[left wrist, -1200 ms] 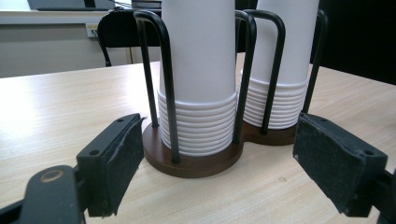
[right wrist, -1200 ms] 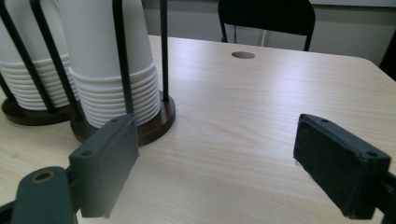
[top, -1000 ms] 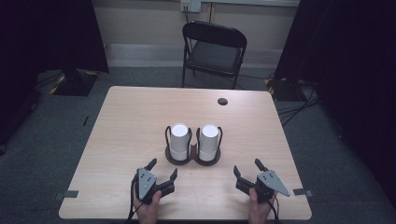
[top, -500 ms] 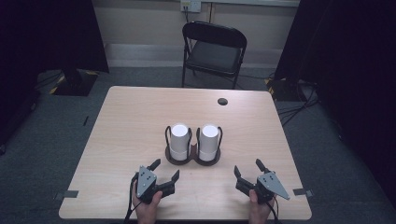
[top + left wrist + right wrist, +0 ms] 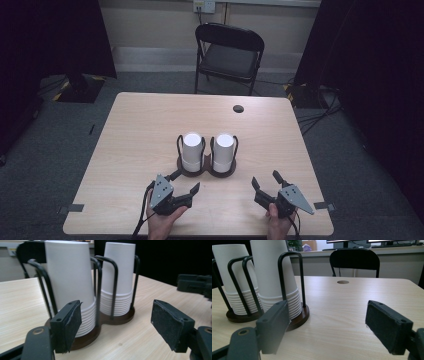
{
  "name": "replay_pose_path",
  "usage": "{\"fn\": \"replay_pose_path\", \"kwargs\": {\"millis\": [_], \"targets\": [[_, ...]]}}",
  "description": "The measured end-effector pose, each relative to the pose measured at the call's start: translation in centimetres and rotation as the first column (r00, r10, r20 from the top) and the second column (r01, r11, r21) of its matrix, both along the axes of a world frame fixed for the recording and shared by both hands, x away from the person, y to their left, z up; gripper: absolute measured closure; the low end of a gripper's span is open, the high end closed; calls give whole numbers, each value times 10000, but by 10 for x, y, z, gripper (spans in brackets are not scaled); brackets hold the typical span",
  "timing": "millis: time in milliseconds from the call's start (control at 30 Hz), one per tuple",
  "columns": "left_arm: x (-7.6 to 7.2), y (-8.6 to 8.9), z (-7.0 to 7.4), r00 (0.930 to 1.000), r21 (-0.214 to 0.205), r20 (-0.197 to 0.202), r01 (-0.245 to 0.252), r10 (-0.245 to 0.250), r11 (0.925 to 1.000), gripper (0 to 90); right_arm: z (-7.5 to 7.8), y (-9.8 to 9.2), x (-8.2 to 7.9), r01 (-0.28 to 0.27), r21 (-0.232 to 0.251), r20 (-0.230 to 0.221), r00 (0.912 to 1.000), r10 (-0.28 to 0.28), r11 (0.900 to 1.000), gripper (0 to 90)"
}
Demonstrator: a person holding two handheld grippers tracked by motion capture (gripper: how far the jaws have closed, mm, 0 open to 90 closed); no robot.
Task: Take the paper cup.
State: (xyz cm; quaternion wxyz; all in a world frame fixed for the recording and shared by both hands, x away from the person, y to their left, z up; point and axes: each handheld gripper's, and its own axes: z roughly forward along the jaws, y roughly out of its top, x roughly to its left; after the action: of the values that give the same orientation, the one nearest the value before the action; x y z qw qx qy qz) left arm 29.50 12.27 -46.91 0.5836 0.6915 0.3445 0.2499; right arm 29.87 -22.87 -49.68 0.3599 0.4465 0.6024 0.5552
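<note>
Left gripper (image 5: 182, 183) fingers have just been closing, nothing between them, tips just short of the cup rack (image 5: 206, 170). Right gripper (image 5: 265, 180) fingers gape too, empty, near the rack's right. Two cup stacks (image 5: 192, 151) stand in it, mid-table (image 5: 140, 125).

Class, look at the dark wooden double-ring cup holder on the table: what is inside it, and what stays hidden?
Inside the dark wooden cup holder stand two stacks of upside-down white paper cups, one per ring, between black wire loops. The inner cups of each stack show only their rims; the base under them is covered.

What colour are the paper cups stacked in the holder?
White. The paper cups show best in the left gripper view, stacked upside down in a dark holder.
</note>
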Motion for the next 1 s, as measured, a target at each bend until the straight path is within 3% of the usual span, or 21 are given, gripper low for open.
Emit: {"fn": "replay_pose_path", "kwargs": {"millis": [133, 333, 467, 700, 900, 1000], "targets": [[5, -4, 6, 9994, -132, -30, 343, -343, 9993, 242, 0, 3, -1, 84, -292, 72, 9999, -82, 9995, 166], [14, -10, 17, 9970, -78, -62, 770, -770, 9970, 242, 1, 4, 1, 305, -278, -215, 9993, -311, 9991, 136], [20, -14, 21, 9936, -256, -201, 1106, -1111, 9935, 249, 1, 5, 0, 363, -365, -114, 9993, -367, 9987, 136], [29, -24, 28, 9886, -228, -64, 1501, -1503, 9884, 241, 1, 5, 0, 393, -427, -93, 9992, -397, 9983, 139], [34, -31, 36, 9883, -247, 69, 1522, -1521, 9880, 242, 1, 5, 0, 469, -366, -67, 9989, -472, 9982, 139], [41, -33, 42, 9905, -56, -18, 1372, -1372, 9905, 255, 1, 5, -1, 487, -368, -80, 9988, -490, 9981, 140]]}}
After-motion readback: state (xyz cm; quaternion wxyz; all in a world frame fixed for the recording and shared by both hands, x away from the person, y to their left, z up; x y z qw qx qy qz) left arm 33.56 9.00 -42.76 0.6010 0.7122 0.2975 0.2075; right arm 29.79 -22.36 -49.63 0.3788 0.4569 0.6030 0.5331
